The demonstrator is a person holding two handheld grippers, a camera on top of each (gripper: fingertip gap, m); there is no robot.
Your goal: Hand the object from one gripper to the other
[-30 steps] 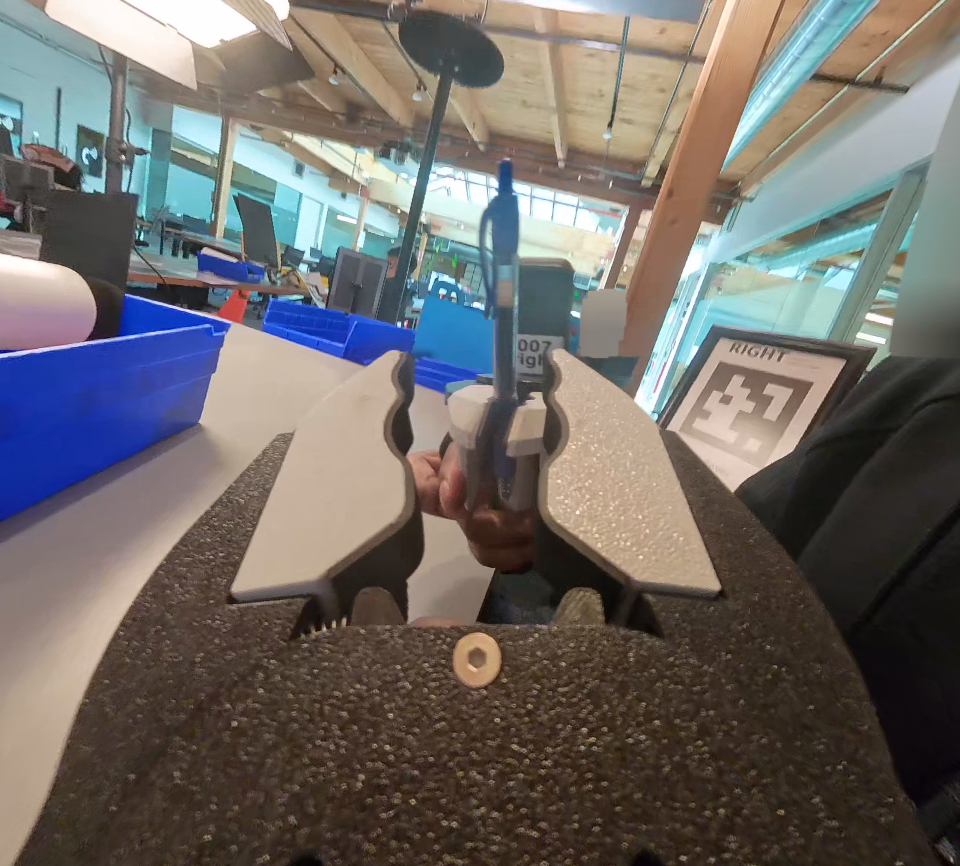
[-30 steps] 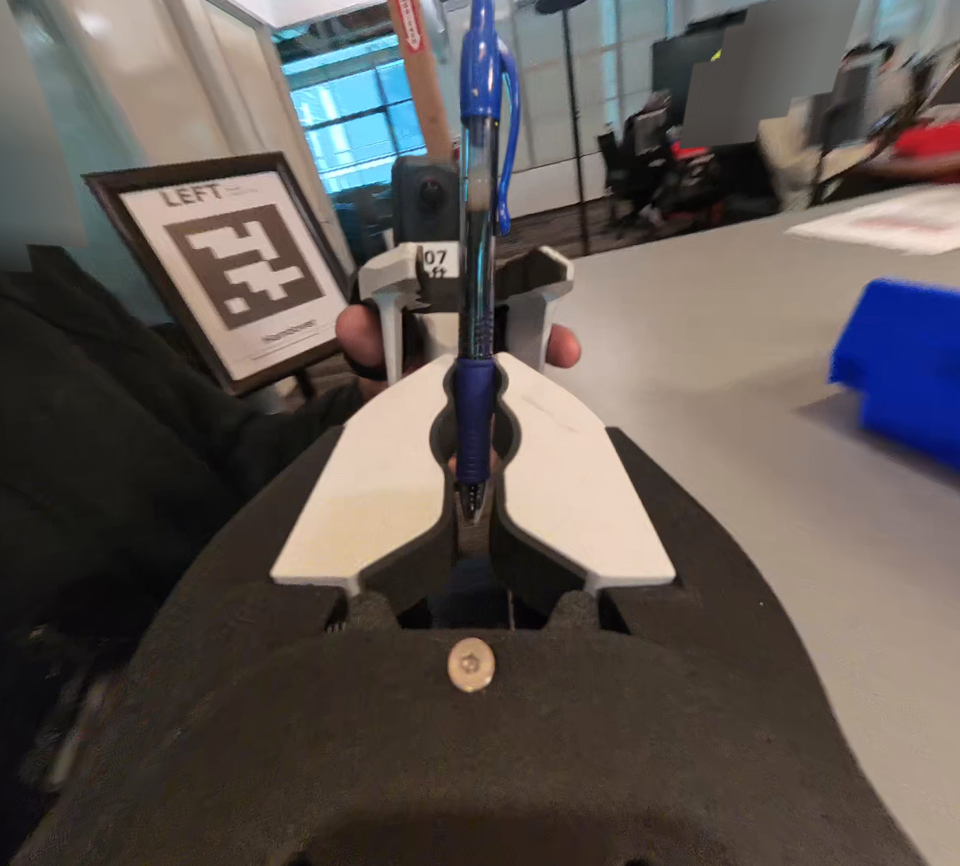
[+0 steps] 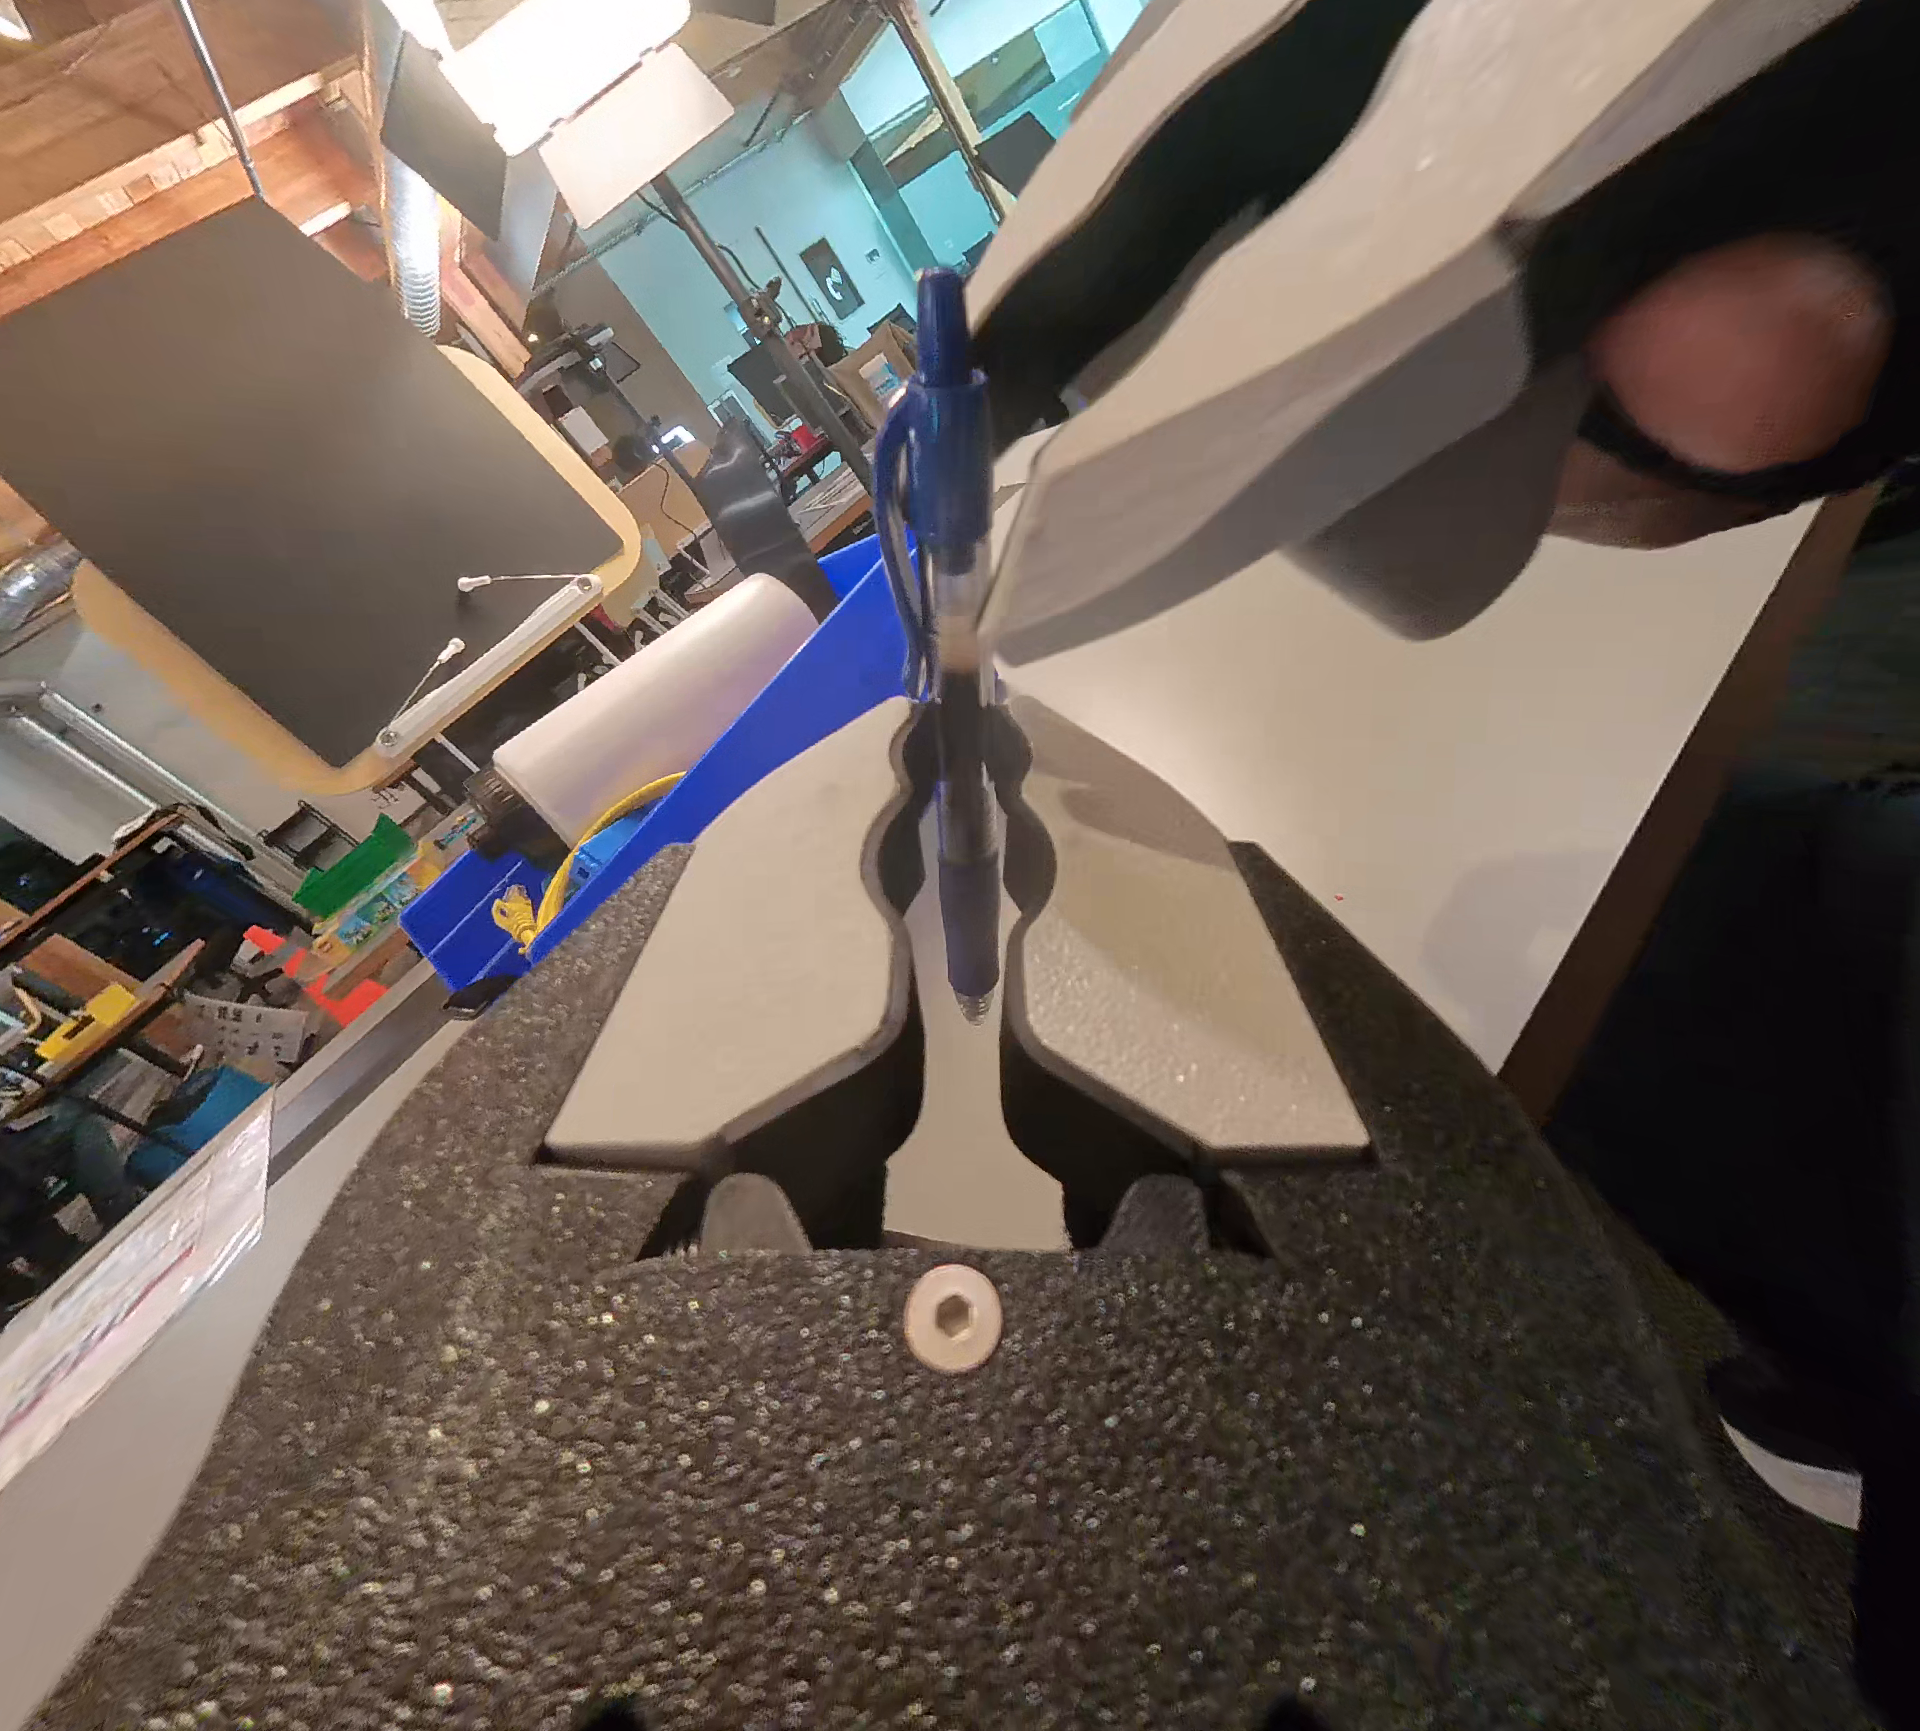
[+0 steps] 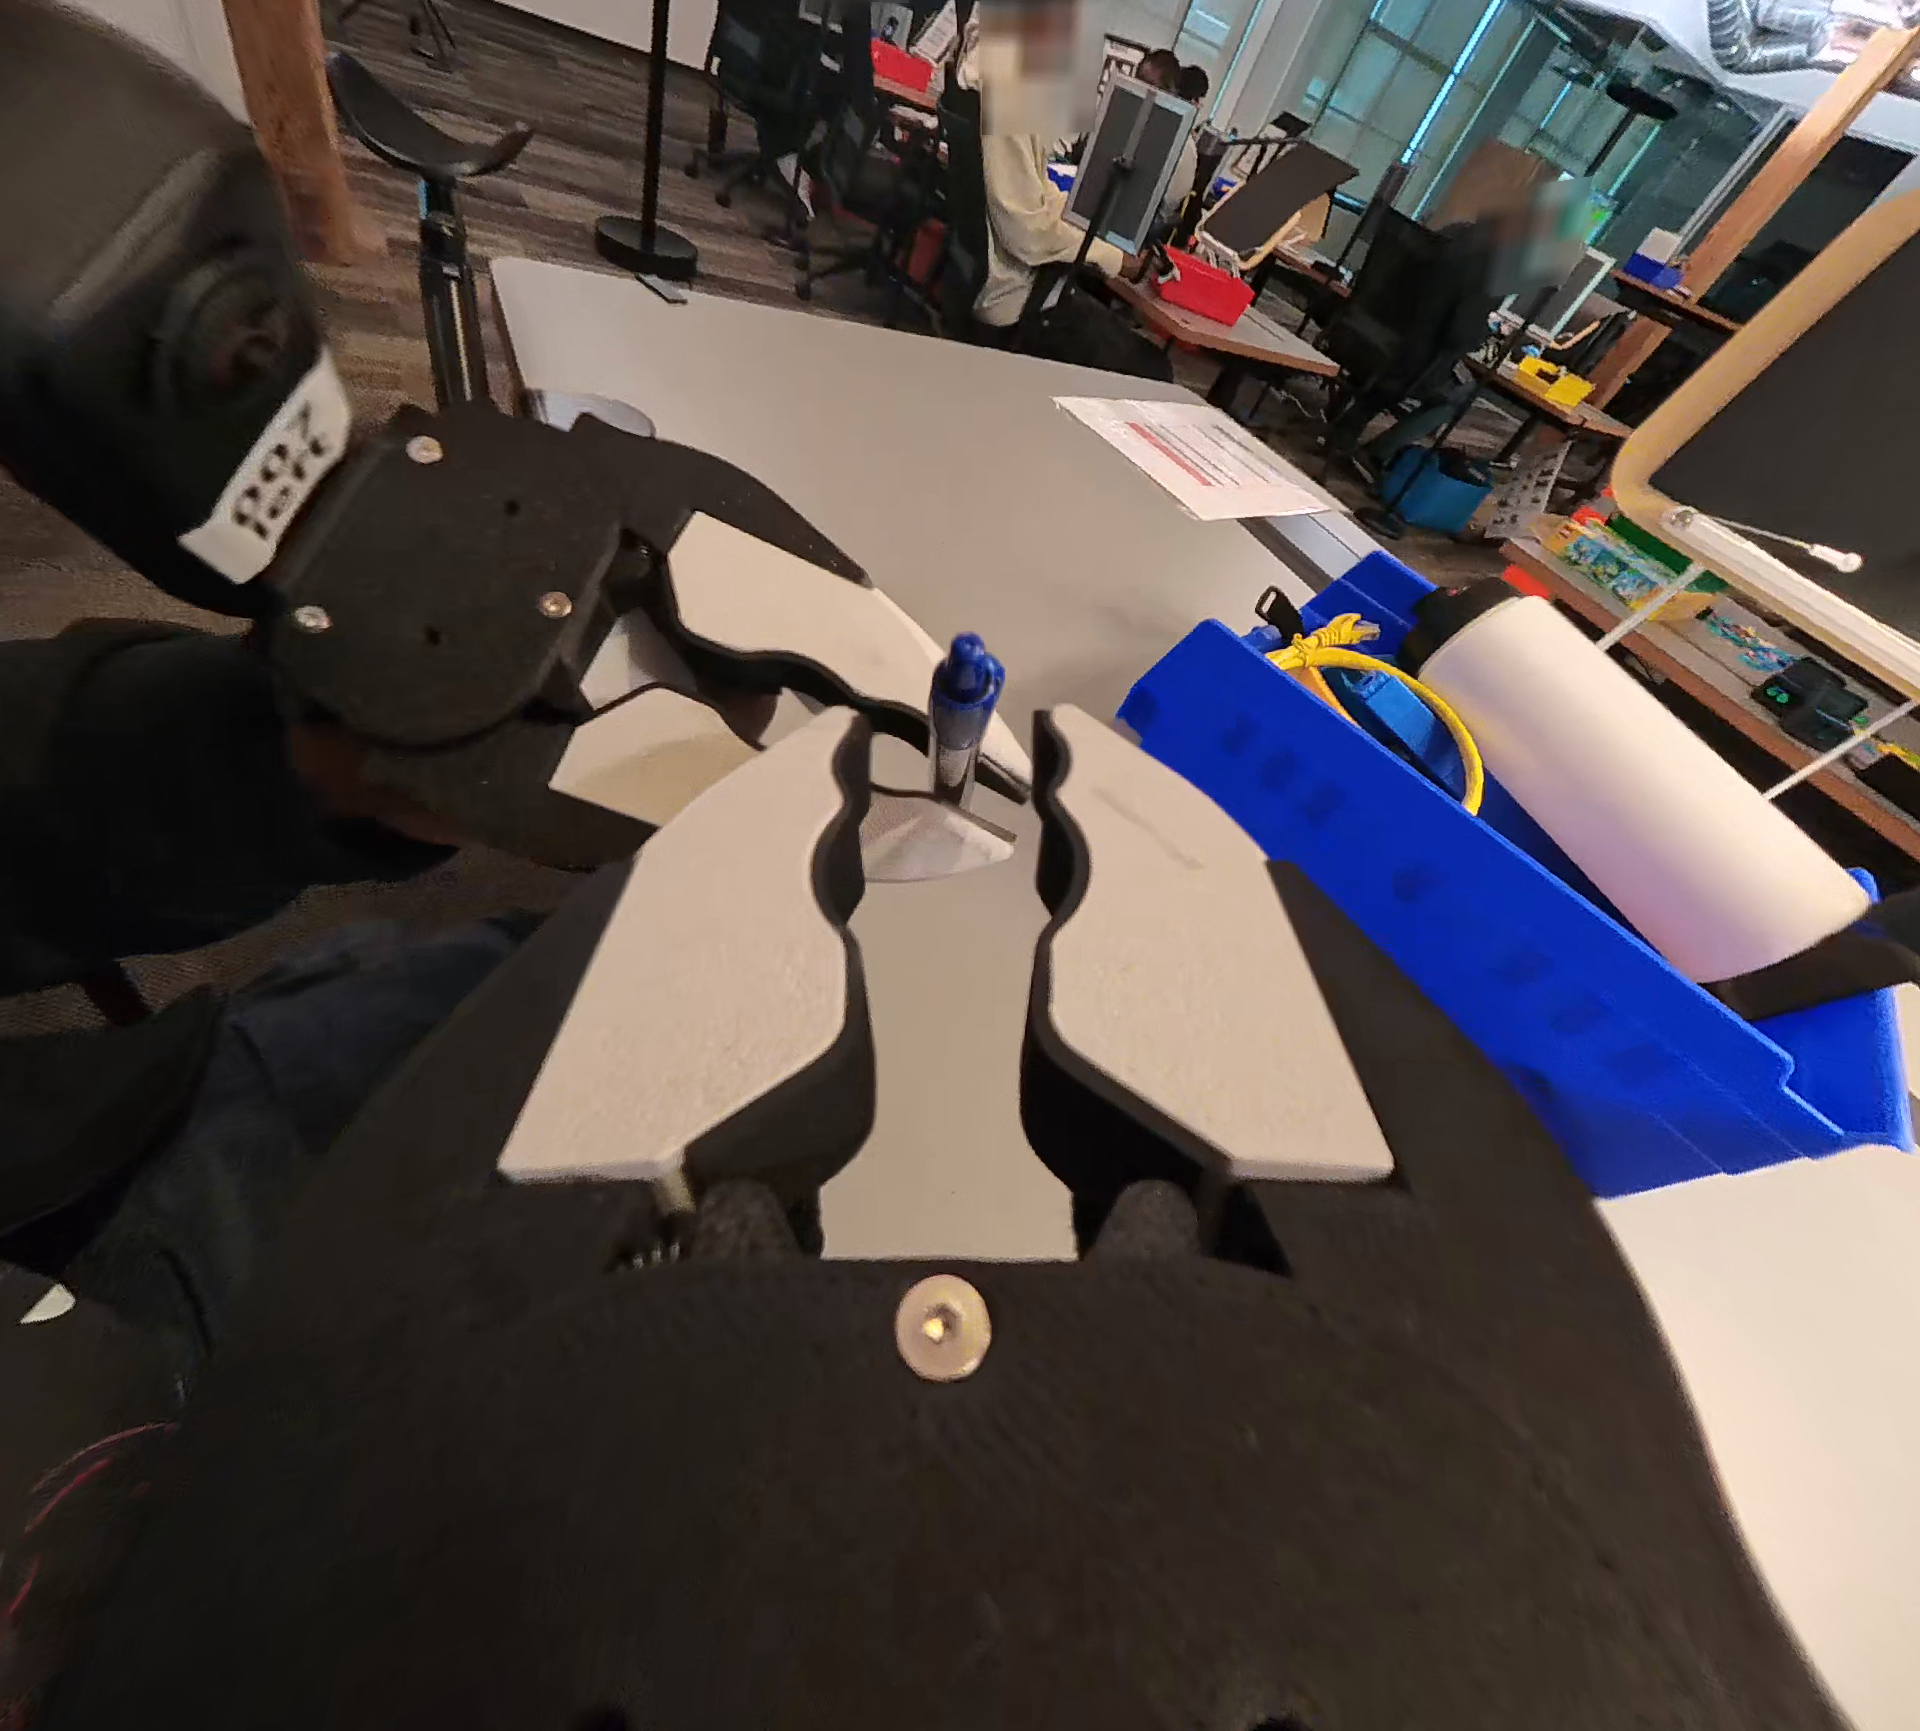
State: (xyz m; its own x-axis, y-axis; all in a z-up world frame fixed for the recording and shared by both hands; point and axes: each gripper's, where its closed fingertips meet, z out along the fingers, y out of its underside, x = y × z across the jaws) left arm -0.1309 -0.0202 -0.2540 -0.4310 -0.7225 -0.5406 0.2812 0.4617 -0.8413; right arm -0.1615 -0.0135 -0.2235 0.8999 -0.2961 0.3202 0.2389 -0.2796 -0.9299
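Note:
A blue pen with a clip cap is clamped by its grip between the fingers of my left gripper, which is shut on it. The cap points away from the camera. My right gripper hangs open just above and to the right of the cap, held by a hand. In the right wrist view my right gripper is open and empty. Beyond it the left gripper holds the pen upright over the grey table.
A blue bin with a white roll and a yellow cable stands right of the grippers. A paper sheet lies farther back. A black panel stands past the bin. People sit at desks behind. There is about 4 cm between the tips of the two grippers.
The pen has passed from the right gripper to the left one. The left gripper has shut on it, the right has opened and drawn back. Both grippers have swung round toward the bin.

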